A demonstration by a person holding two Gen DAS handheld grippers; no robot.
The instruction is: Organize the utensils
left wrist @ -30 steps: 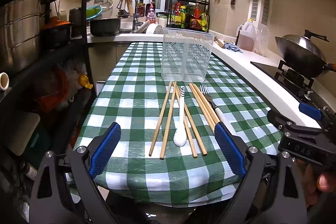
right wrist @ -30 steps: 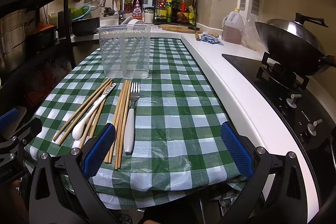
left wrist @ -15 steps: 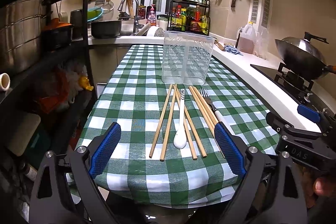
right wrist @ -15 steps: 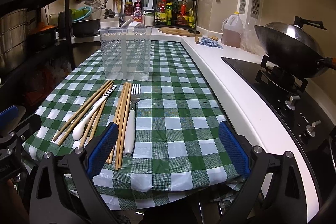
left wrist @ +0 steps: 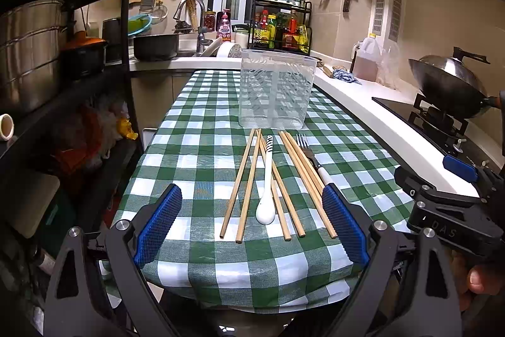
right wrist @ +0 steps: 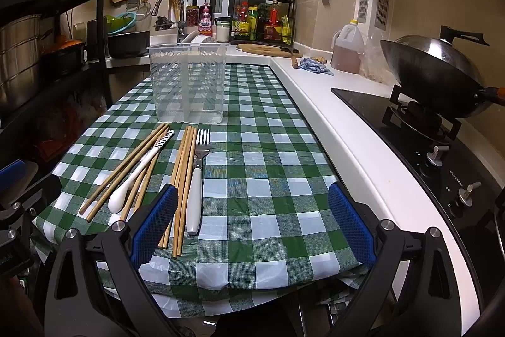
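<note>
1. My left gripper [left wrist: 251, 221] hovers at the near edge of the table [left wrist: 202, 147], jaws spread wide with nothing between them.
2. My right gripper [right wrist: 252, 221] sits at the same near edge, equally wide open and holding nothing.
3. On the checked cloth near that edge lie the chopsticks [left wrist: 244, 179], a white spoon [left wrist: 266, 185] among them, and a fork [right wrist: 197, 176] on their right.
4. The clear utensil holder [left wrist: 276, 92] stands upright just beyond their far tips, toward the table's middle.
</note>
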